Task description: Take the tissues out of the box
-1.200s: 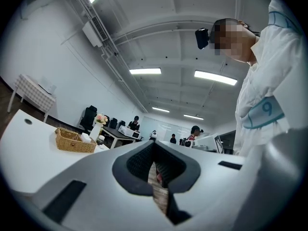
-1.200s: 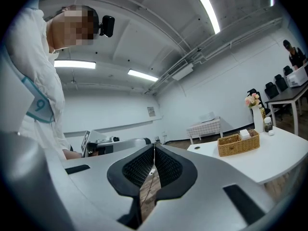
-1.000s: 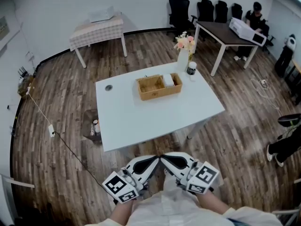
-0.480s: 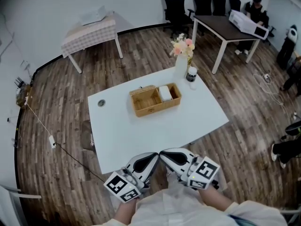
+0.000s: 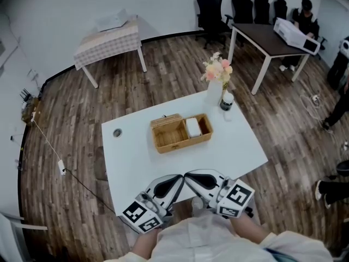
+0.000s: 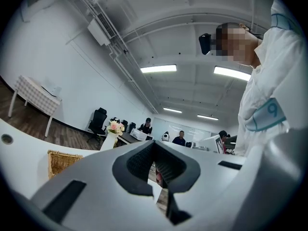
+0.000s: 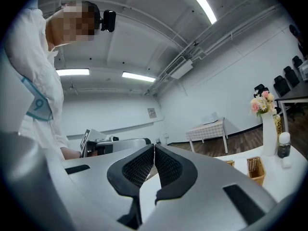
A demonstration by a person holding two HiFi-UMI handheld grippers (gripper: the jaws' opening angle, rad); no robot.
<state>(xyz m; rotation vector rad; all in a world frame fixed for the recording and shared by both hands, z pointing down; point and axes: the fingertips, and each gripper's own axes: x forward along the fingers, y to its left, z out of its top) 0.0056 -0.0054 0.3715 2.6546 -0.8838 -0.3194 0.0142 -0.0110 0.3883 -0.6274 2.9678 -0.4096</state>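
My left tongs (image 5: 175,180) and right tongs (image 5: 194,177) are both closed and empty, at the tabletop's (image 5: 229,152) near edge. The tissues (image 5: 193,127) sit in the box's (image 5: 182,146) right compartment; a one-handed pull could drag the likely light box along.

Wood-plank floor (image 5: 71,162) all round; far beyond my left claw (image 5: 177,178) a checkered table (image 5: 109,34), beyond my right claw (image 5: 190,176) a dark table (image 5: 262,37), black chairs (image 5: 210,7).

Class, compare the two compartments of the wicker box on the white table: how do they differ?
In the head view, the left compartment looks empty, showing woven floor; the right compartment holds a white stack of tissues. The left compartment is wider, the right compartment narrower. Both share the woven walls of the wicker box.
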